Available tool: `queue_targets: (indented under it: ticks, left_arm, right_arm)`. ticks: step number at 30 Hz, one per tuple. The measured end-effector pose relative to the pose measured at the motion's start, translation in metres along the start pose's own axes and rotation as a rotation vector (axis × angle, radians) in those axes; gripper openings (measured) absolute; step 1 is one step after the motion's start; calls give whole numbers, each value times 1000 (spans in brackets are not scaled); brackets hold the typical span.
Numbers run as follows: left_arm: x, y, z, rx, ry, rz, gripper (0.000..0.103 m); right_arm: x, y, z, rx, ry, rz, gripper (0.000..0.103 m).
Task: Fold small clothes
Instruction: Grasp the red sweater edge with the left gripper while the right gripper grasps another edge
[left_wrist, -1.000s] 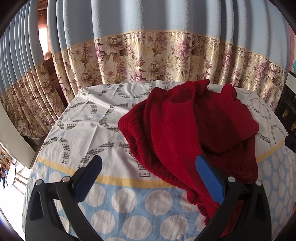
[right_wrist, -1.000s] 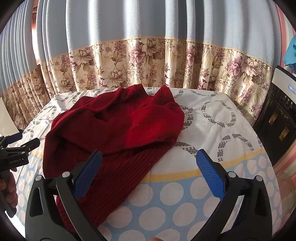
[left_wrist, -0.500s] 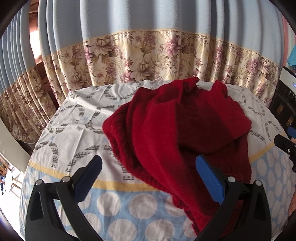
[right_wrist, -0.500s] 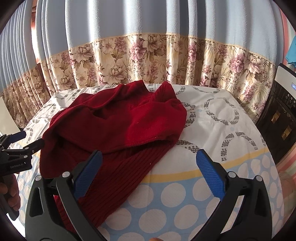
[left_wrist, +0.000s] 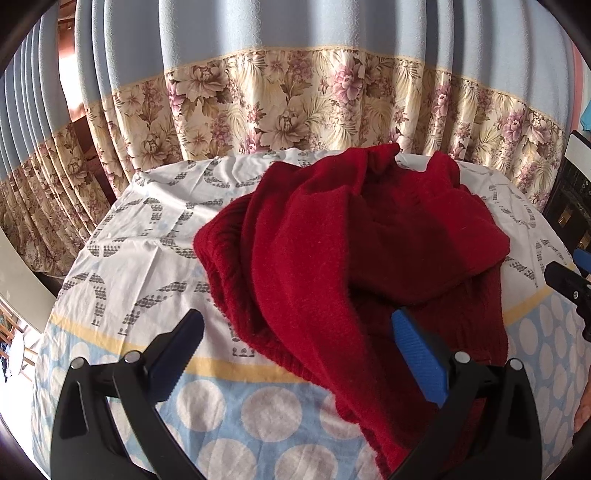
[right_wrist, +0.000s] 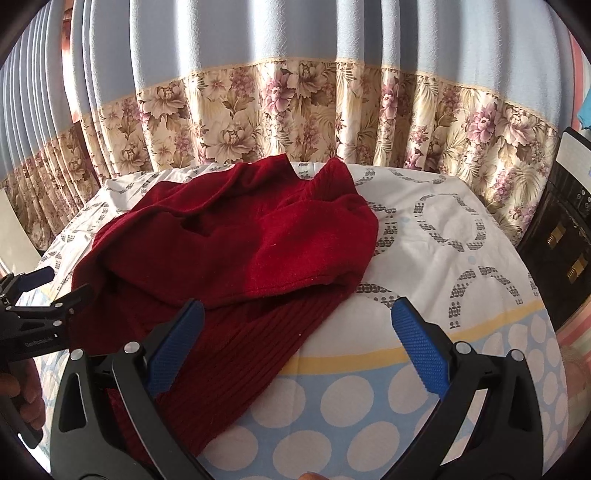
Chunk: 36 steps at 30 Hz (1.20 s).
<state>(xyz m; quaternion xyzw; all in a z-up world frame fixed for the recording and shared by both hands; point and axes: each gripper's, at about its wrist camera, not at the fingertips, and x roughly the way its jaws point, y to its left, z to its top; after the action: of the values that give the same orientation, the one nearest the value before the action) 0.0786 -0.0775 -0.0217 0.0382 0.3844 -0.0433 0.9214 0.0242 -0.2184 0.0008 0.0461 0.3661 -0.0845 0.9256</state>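
Note:
A dark red knitted garment (left_wrist: 351, 254) lies crumpled on the patterned cloth (left_wrist: 147, 258) covering the table; it also shows in the right wrist view (right_wrist: 240, 258). My left gripper (left_wrist: 295, 350) is open and empty, hovering over the garment's near left edge. My right gripper (right_wrist: 295, 339) is open and empty, above the garment's near right part. The right gripper's tip shows at the right edge of the left wrist view (left_wrist: 569, 273). The left gripper shows at the left edge of the right wrist view (right_wrist: 40, 306).
A blue and floral curtain (left_wrist: 295, 92) hangs close behind the table. A dark appliance (right_wrist: 565, 236) stands at the right. The table edges drop off left and right. Bare cloth (right_wrist: 443, 240) lies right of the garment.
Both grippers have shifted slightly; the left view now faces more of the garment, which sits further left in it. Both stay open. The garment has not moved.

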Motion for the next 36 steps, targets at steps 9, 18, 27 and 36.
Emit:
queue_targets:
  ticks: [9,18,27,36]
  left_arm:
    - [19,-4,5,29,11,28,79]
    - [17,25,2,-76,18,-52,8]
    - [7,41,11,-95,-23,-23,8]
    - [16,49,16,-98,-31,-17,8]
  right_arm:
    - [5,2,1,-8,10,7,100]
    - [14,-5,-1,3,26,-4,100]
    - [62,-5,2,11,87,33,100]
    - [89,22,16,-32,98,87,100]
